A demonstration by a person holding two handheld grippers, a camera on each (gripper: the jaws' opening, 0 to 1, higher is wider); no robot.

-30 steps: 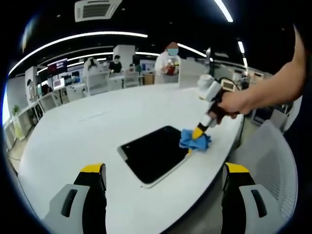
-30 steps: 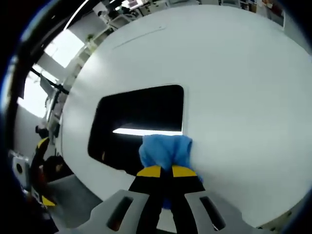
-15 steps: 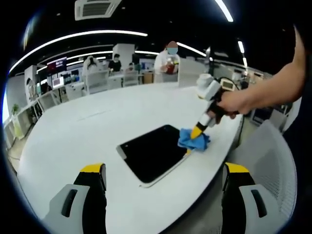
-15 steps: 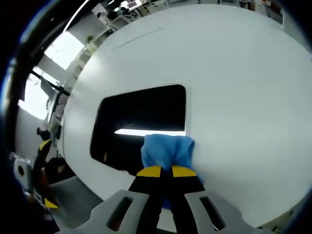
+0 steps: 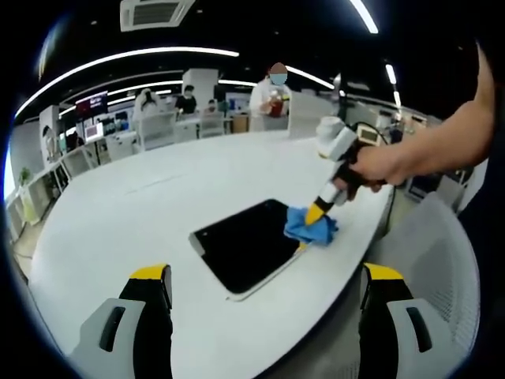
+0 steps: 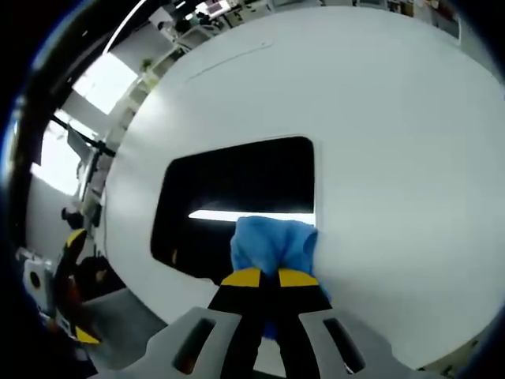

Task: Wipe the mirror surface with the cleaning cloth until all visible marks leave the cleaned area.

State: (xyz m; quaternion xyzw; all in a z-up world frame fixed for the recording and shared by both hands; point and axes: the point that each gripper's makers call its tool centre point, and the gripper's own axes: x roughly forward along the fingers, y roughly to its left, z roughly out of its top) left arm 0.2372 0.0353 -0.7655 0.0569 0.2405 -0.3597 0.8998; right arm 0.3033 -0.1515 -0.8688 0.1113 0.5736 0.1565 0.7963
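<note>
On mirror [image 6: 237, 189] edge: cloth [image 6: 272, 245] clamped in right hand-held gripper [image 6: 262, 278].

The mirror [image 5: 246, 245] lies flat on the table [image 5: 134, 229], near its edge. The cloth [image 6: 272, 246] sits on the mirror's corner — pinched in the right tool [image 6: 263, 278]. The left tool [image 5: 264, 278] hangs before the table, well apart.

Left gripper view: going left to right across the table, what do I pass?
Bare white table → mirror → blue cleaning cloth at the mirror's right corner → right hand-held gripper shut on the cloth → person's hand.
</note>
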